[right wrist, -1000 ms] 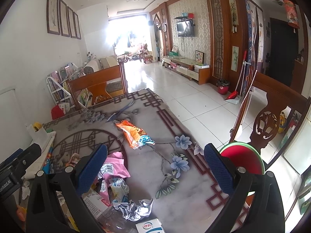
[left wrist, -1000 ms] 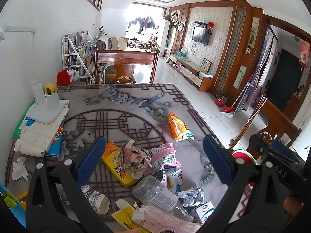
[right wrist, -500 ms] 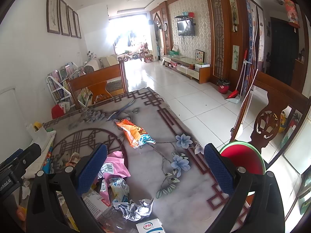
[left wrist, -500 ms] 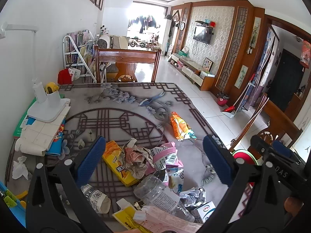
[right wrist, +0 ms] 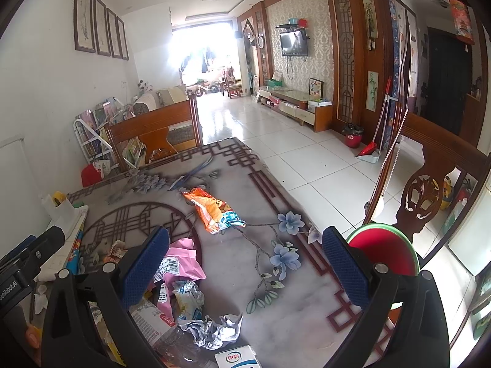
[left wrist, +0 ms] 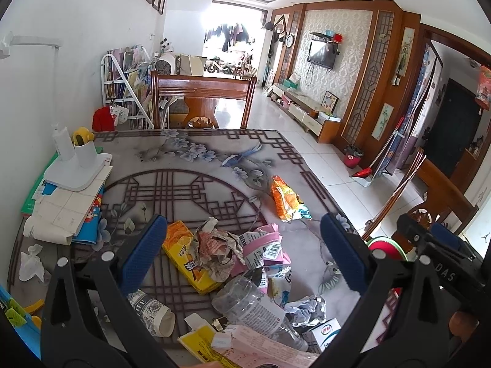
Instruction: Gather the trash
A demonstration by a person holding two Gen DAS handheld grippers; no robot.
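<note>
So, left gripper (left wrist: 244, 256): I see both blue pads spread wide, nothing between them — it hangs above the trash pile.
Right gripper (right wrist: 245, 268): also spread wide and empty, above the table (right wrist: 233, 263), beside the left one.
Trash pile: it lies on the near part of the table, in front of my left gripper — a yellow box (left wrist: 187, 256), crumpled paper (left wrist: 214, 247) on top of it, a pink packet (left wrist: 267, 247) touching the paper.
Bottle (left wrist: 245, 305): clear plastic, lying on its side, nearer to me than the pink packet.
Foil (right wrist: 211, 329): crumpled, silver, just beside the bottle; a small white carton (right wrist: 236, 360) is near it at the table edge.
Orange bag (right wrist: 211, 210): it lies alone, well apart from the pile, farther along the table.
Bin (right wrist: 385, 253): red inside with green rim, beside the table on my right, next to a wooden chair (right wrist: 429, 190).
</note>
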